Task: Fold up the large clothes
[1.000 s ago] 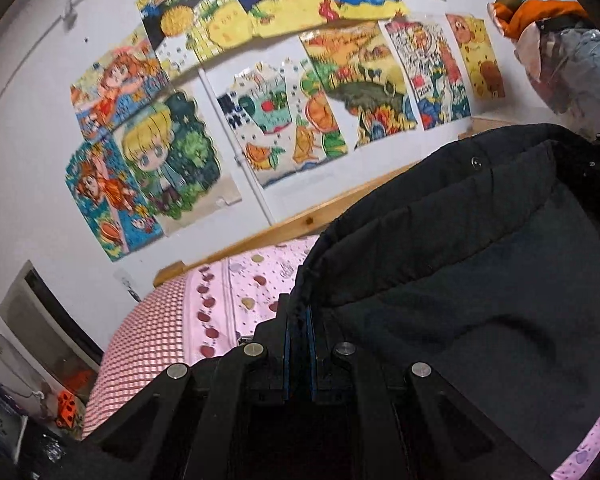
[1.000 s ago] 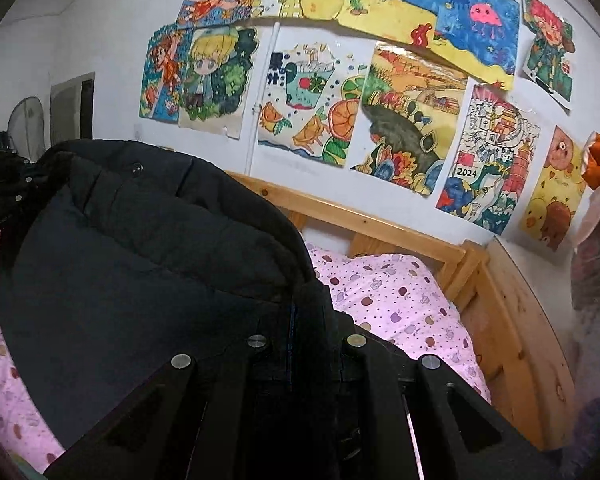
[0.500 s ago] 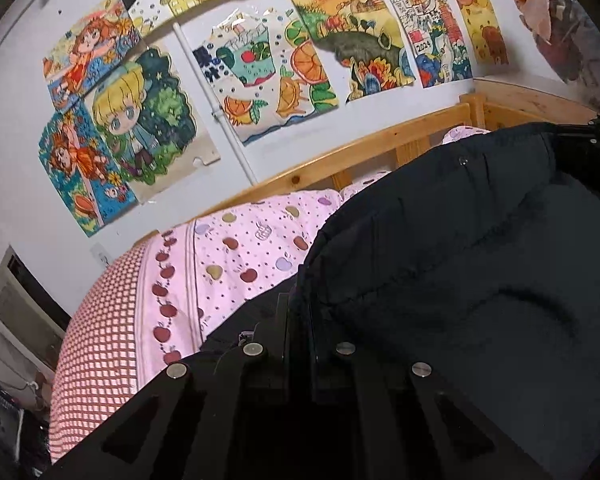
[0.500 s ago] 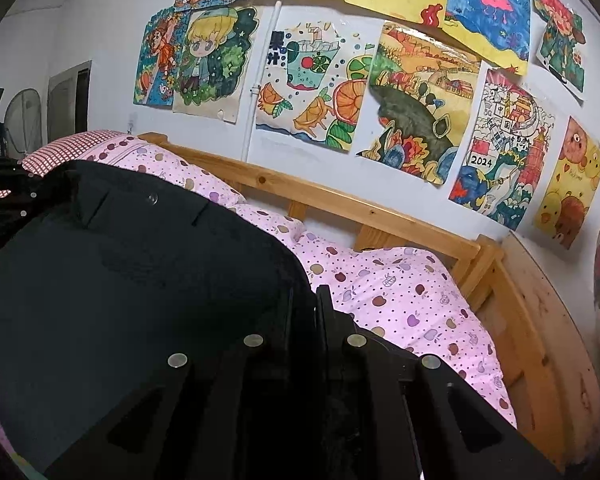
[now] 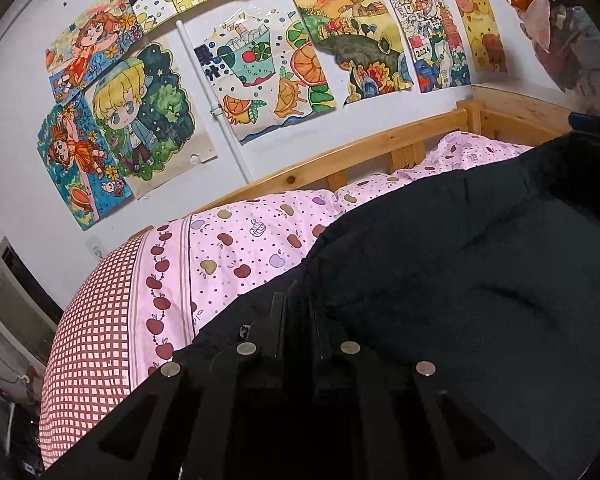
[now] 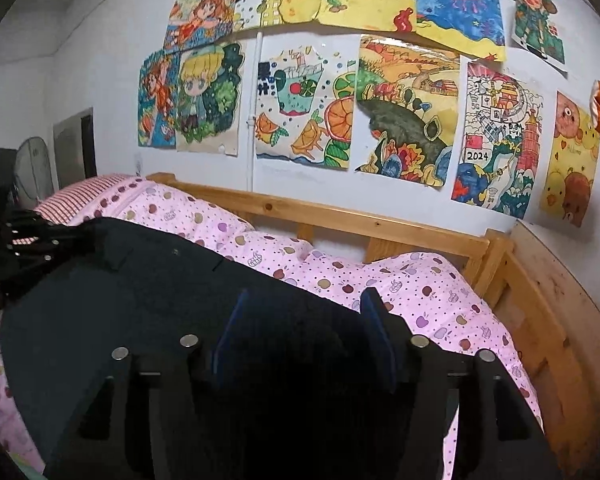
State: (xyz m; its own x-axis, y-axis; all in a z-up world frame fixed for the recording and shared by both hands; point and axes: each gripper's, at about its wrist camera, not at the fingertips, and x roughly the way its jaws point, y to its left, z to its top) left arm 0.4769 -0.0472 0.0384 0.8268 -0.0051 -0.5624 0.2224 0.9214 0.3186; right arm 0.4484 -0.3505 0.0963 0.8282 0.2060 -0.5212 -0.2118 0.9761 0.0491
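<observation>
A large black padded jacket lies spread on the pink apple-print bed cover. In the left wrist view my left gripper is shut on the jacket's left edge, low over the bed. In the right wrist view my right gripper is open, its blue pads apart on either side of the jacket's right edge. The left gripper shows at the far left of the right wrist view, and the right gripper shows at the far right of the left wrist view.
A wooden bed rail runs along the wall behind the bed, with a wooden end board at the right. Coloured drawings cover the wall. A red checked pillow lies at the left. Clothes hang at the top right.
Both grippers have come down with the jacket from a raised hold onto the bed. The right gripper has opened and let go of the jacket's edge; the left stays shut.
</observation>
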